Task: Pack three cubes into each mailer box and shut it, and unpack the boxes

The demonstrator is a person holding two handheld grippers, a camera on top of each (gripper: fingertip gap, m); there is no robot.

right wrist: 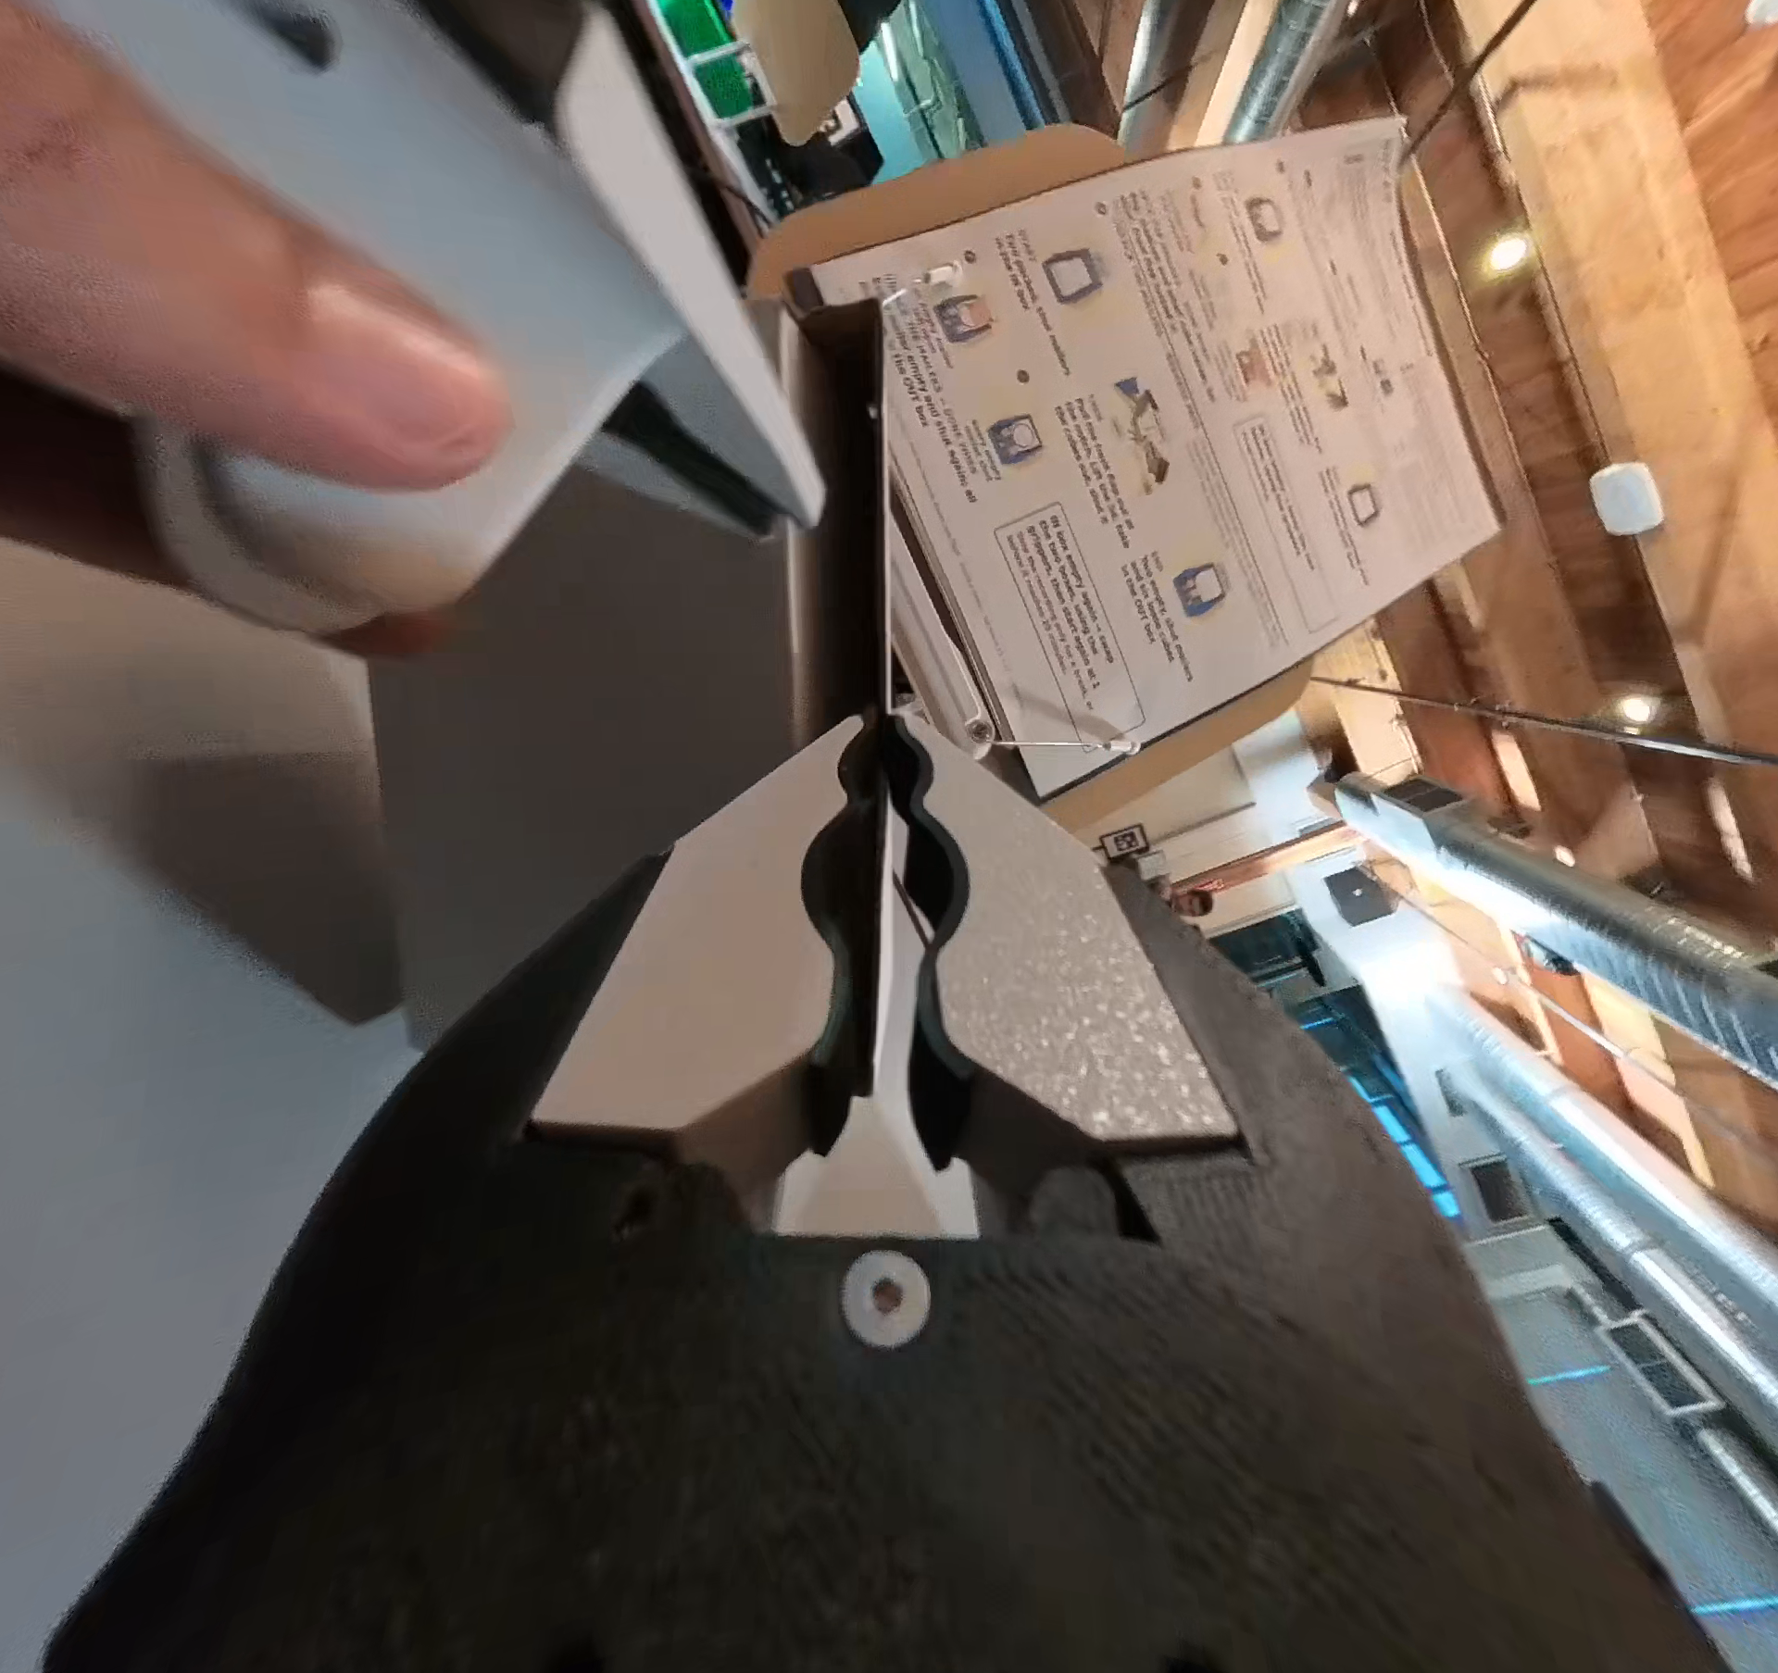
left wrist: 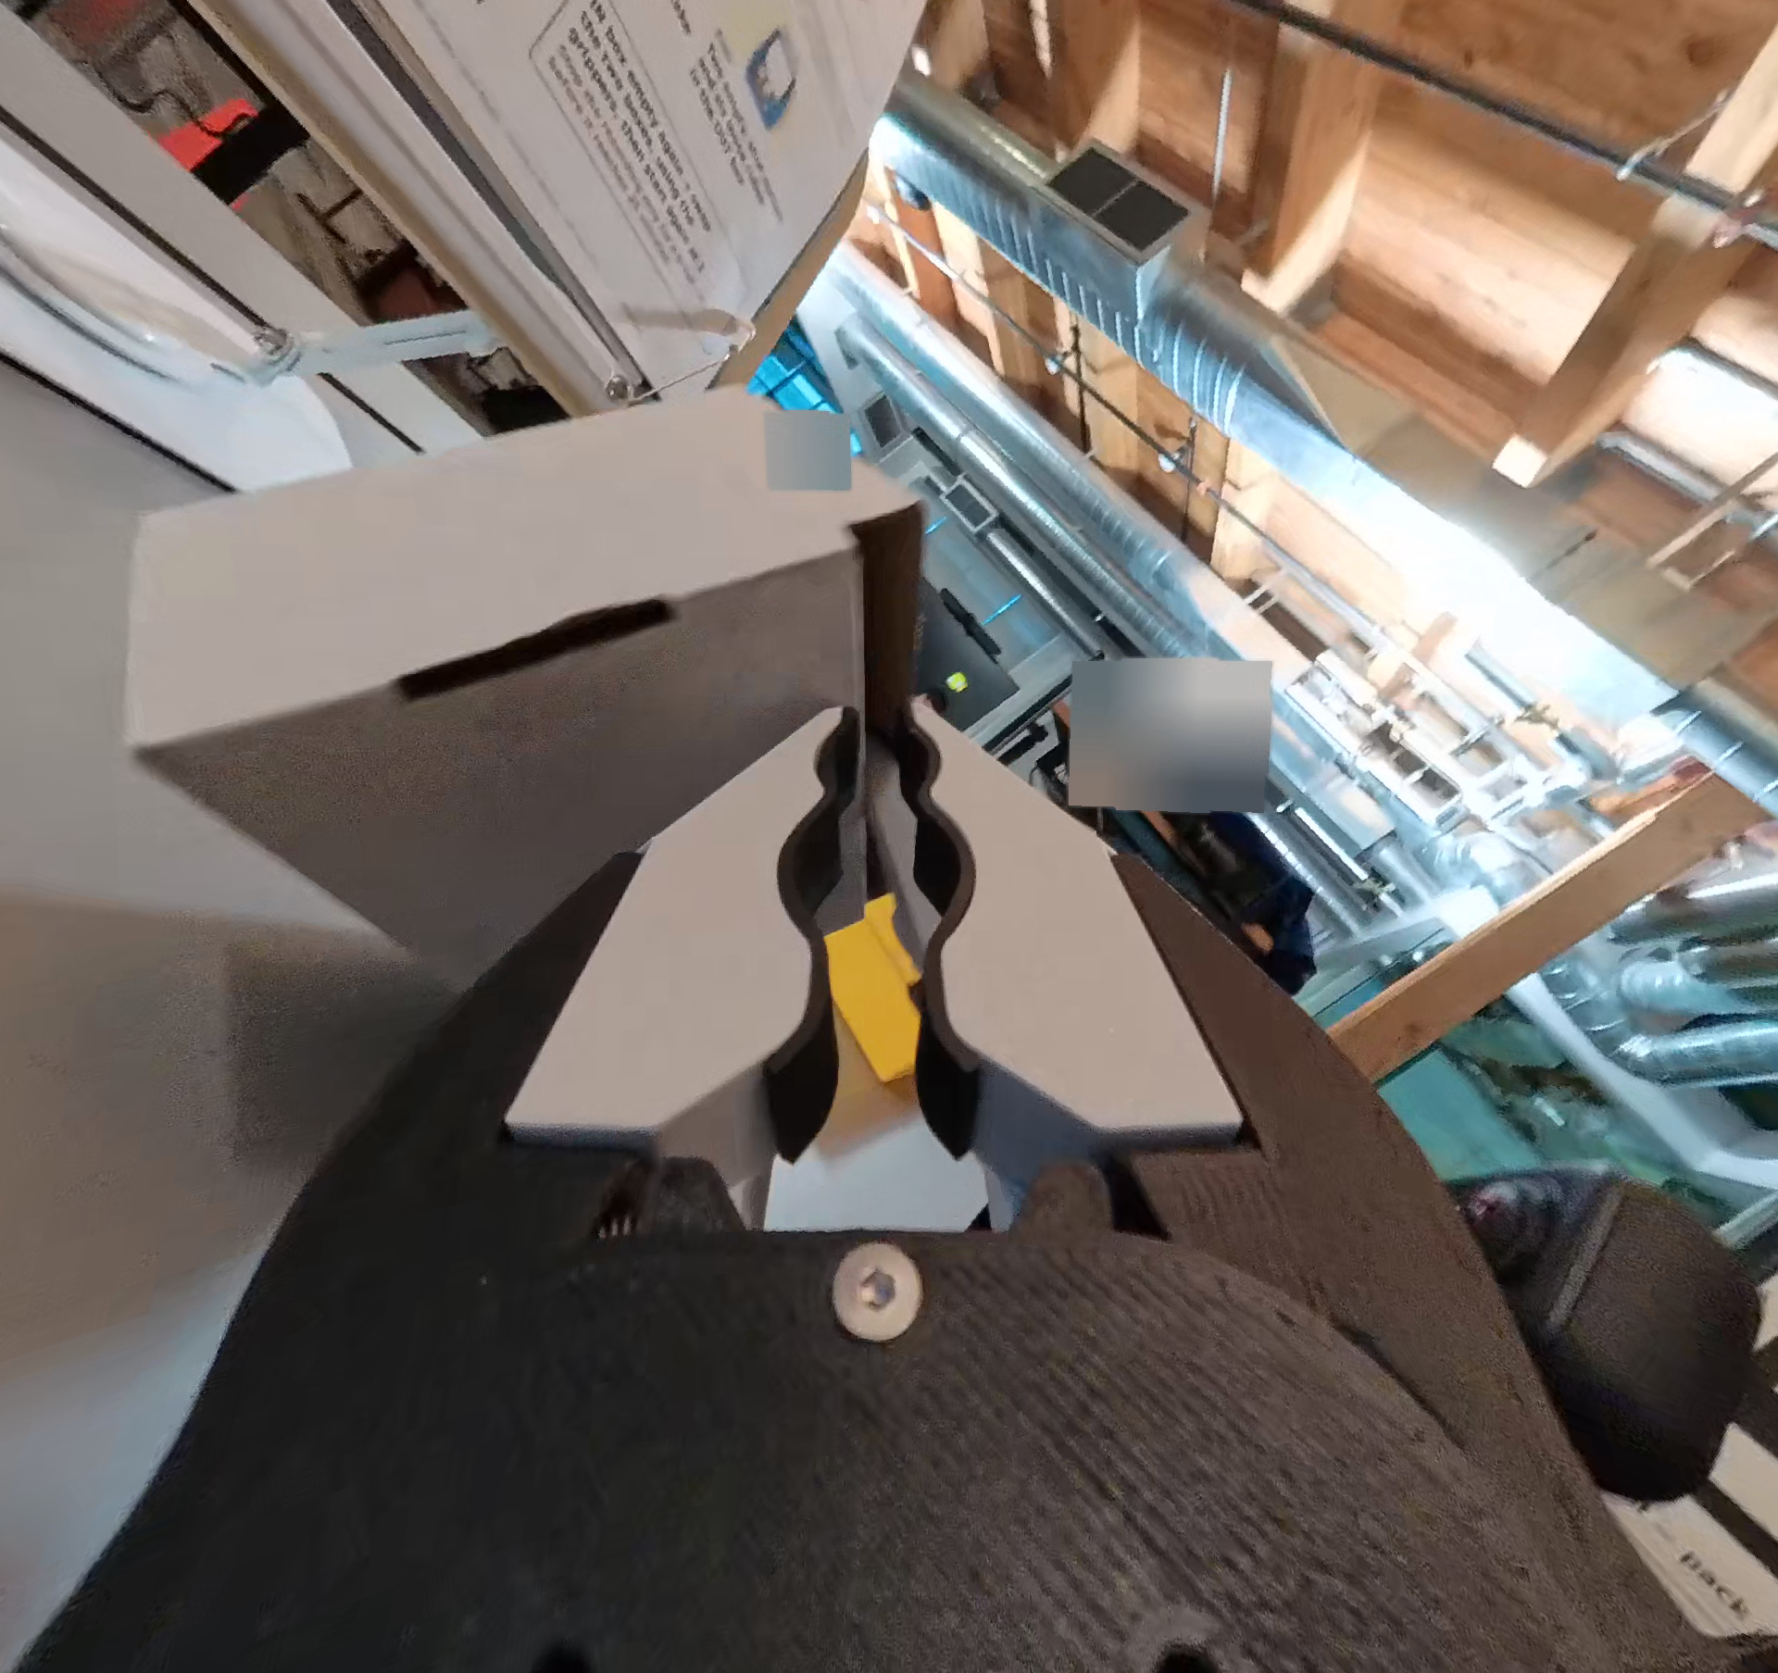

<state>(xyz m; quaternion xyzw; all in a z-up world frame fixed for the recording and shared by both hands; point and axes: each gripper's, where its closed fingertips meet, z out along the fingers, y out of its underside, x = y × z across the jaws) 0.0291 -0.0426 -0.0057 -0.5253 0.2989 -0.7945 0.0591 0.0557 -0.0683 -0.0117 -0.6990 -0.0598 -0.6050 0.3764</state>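
Note:
A white mailer box (left wrist: pixel 481 569) is held up in the air, tilted, with a dark slot in its side. My left gripper (left wrist: pixel 880 725) is shut on the box's thin right-hand wall. A yellow piece (left wrist: pixel 871 992) shows in the gap behind the fingers; I cannot tell whether it is a cube. In the right wrist view my right gripper (right wrist: pixel 880 734) is shut on a thin white cardboard edge (right wrist: pixel 883 521) of the mailer box (right wrist: pixel 577 665), whose shaded panel fills the left. No other cubes are in view.
A person's blurred finger (right wrist: pixel 289 309) rests on a white panel (right wrist: pixel 539 213) at the upper left. A printed instruction sheet (right wrist: pixel 1203 396) stands on a cardboard backing; it also shows in the left wrist view (left wrist: pixel 625 88). Wooden ceiling beams (left wrist: pixel 1443 136) and metal ducts (left wrist: pixel 1203 347) lie beyond.

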